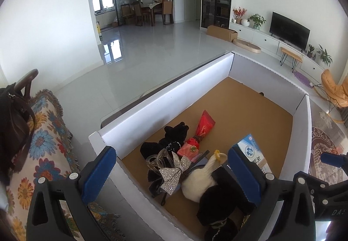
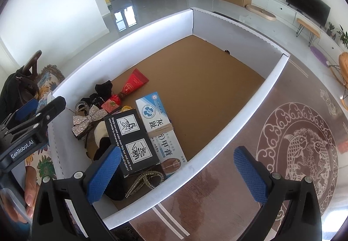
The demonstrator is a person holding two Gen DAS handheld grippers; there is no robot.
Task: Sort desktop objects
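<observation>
The left gripper [image 1: 171, 170] and right gripper [image 2: 177, 172] both hang with fingers released, spread wide and grasping nothing; the right one straddles the near wall of a white tray [image 2: 219, 158] that rests on the patterned worktop [image 2: 298, 145]; every sorted thing sits in the tray's near left corner: a black box [image 2: 130, 138] lying on a blue-and-white medicine box [image 2: 156, 115], a black-and-white plush [image 1: 202, 184], a rhinestone bow [image 1: 171, 175], a clear hair claw [image 1: 156, 158]; further in, a black scrunchie [image 1: 171, 134] and a red tube [image 1: 204, 125]; the tray's far half shows bare brown floor.
</observation>
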